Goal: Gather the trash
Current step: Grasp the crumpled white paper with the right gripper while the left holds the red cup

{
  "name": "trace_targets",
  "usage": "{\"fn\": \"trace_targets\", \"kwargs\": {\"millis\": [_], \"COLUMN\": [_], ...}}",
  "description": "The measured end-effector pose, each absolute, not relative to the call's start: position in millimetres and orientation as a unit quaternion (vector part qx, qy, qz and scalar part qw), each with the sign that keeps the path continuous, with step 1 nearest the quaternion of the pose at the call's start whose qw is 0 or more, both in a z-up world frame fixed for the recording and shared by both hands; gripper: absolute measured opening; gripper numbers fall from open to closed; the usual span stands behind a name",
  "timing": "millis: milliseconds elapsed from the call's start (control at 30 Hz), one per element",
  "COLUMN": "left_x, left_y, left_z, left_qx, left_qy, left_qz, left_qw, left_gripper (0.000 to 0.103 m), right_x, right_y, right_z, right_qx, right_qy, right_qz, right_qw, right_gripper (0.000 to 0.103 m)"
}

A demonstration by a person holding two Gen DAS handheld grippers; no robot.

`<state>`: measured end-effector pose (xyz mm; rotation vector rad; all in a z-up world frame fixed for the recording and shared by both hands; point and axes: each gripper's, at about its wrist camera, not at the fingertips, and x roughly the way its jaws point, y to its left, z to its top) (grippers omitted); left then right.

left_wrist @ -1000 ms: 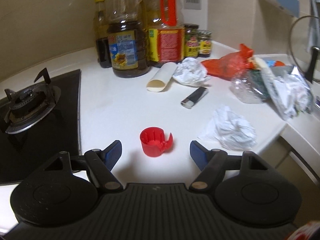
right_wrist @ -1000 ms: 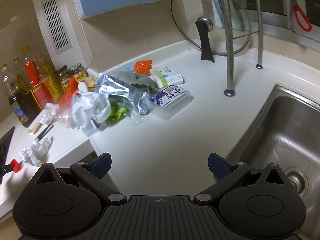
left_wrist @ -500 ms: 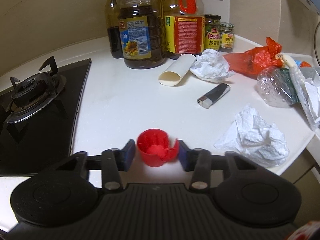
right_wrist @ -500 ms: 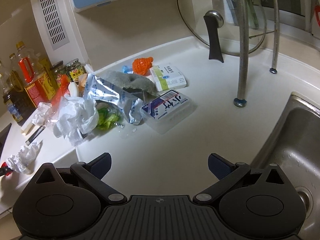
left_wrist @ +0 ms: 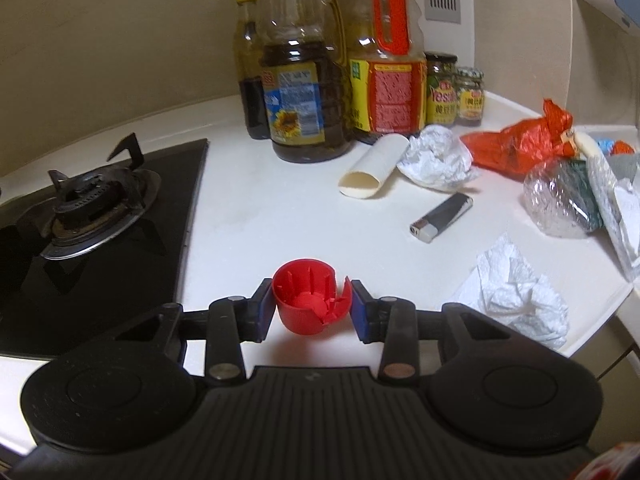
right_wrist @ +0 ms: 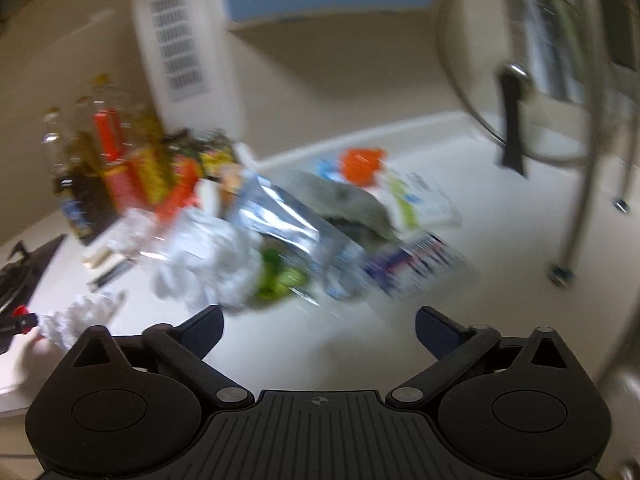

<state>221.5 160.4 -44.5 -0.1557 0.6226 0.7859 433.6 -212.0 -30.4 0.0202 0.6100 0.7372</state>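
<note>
a: so what changed? the left claw point(left_wrist: 312, 306) has closed from wide spread to pinching the red cap point(left_wrist: 309, 297), lower centre, on the surface point(left_wrist: 280, 216).

b: first trash secured. the right claw point(right_wrist: 319, 330), still spread and empty, is swinging toward the wrapper pile point(right_wrist: 280, 236).

dim warm light, right view motion-blurred

Home kitchen: gas burner point(left_wrist: 94, 200) at left, oil bottles point(left_wrist: 306, 80) top centre, white countertop point(left_wrist: 272, 216), pot lid point(right_wrist: 508, 92) upper right.
</note>
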Motion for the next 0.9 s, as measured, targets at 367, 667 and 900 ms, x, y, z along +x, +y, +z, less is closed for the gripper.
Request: {"fn": "trace_targets", "kwargs": {"millis": [367, 667, 900], "left_x": [197, 184, 178], "left_y": [150, 135, 122], "left_z": [-21, -13, -3], "left_qx": [-0.081, -0.083, -0.078], "left_qy": [0.281, 0.277, 0.270], "left_qz": [0.403, 0.412, 0.398], "left_qw": [0.867, 0.864, 0.873], "left_gripper": [0.036, 0.037, 0.037], "right_x": [455, 481, 479], "right_y": [-146, -128, -138], "right_z": [-32, -45, -40], "right_qx": [0.013, 0.029, 0.057], "right_qy": [0.273, 0.303, 0.280], "right_qz": [0.447, 0.438, 0.438], "right_qw": [0.852, 0.846, 0.852], "right_gripper": [0.059, 0.032, 0.013]}}
